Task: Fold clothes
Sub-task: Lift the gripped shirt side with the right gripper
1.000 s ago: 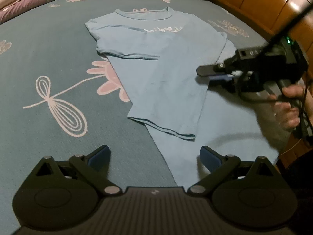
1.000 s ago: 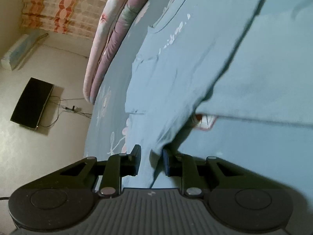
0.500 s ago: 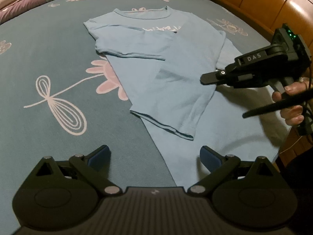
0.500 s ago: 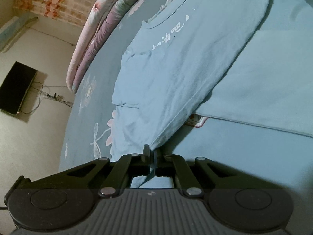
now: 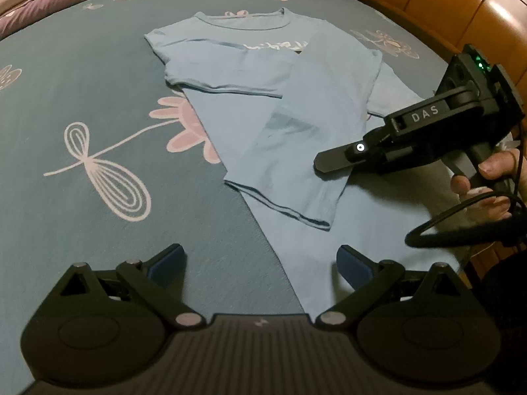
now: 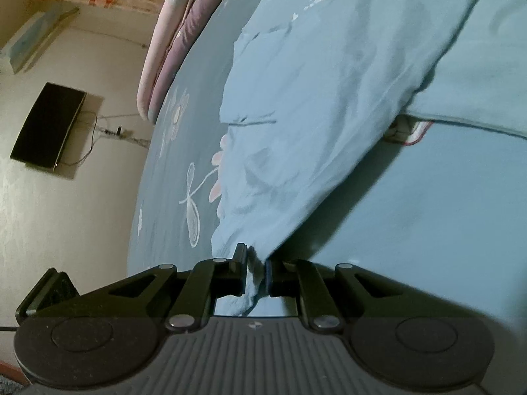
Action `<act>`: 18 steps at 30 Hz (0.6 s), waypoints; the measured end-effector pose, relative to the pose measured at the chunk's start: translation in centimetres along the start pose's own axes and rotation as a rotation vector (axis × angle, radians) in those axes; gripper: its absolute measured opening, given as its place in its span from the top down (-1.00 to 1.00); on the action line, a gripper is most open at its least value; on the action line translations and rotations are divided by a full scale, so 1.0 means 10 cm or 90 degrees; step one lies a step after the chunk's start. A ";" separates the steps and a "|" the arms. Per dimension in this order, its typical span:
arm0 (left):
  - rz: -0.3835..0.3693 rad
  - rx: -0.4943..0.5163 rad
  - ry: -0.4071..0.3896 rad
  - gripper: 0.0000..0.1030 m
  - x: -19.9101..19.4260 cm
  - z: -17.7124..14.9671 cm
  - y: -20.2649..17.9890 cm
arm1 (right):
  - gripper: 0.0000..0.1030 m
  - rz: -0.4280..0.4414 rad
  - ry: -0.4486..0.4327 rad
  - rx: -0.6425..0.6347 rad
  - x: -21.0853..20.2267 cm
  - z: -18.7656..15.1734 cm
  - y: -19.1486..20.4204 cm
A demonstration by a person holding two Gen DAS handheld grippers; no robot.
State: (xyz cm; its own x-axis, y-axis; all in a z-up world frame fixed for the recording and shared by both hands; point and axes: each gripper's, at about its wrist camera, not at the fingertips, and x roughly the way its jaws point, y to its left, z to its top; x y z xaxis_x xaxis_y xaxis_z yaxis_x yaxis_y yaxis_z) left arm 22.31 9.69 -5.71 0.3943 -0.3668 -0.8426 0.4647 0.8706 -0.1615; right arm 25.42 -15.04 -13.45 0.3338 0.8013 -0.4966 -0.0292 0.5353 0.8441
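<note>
Blue fabric of the T-shirt (image 5: pixel 306 125) sits between the right claw's (image 6: pixel 256 275) fingers, which have parted slightly since half a second ago, when they pinched shut on it; a narrow gap now shows and the cloth looks loosely held. The left claw (image 5: pixel 260 263) stays wide and empty, low over the bed (image 5: pixel 82 98). On the bed the shirt lies neck away, one sleeve folded inward, its right side lifted over the middle, hem showing.
</note>
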 end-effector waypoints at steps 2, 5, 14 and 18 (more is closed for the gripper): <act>0.000 0.000 0.000 -0.91 0.00 0.00 0.00 | 0.77 0.000 0.007 -0.005 -0.01 -0.01 0.02; 0.000 0.002 -0.001 -0.91 0.00 0.00 0.00 | 0.91 -0.022 0.041 -0.038 0.05 -0.02 0.14; 0.001 0.010 0.000 -0.91 -0.03 0.01 -0.02 | 0.85 -0.046 0.105 -0.084 -0.09 0.00 0.24; 0.009 0.026 -0.005 -0.91 -0.04 0.08 -0.02 | 0.74 -0.070 0.090 -0.096 -0.23 0.09 0.27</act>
State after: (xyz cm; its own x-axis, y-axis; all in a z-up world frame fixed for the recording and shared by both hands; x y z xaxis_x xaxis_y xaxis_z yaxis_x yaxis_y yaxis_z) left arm 22.68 9.36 -4.96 0.4074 -0.3581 -0.8401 0.4914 0.8613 -0.1288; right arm 25.41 -15.68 -9.83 0.2072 0.7599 -0.6161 -0.1438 0.6466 0.7492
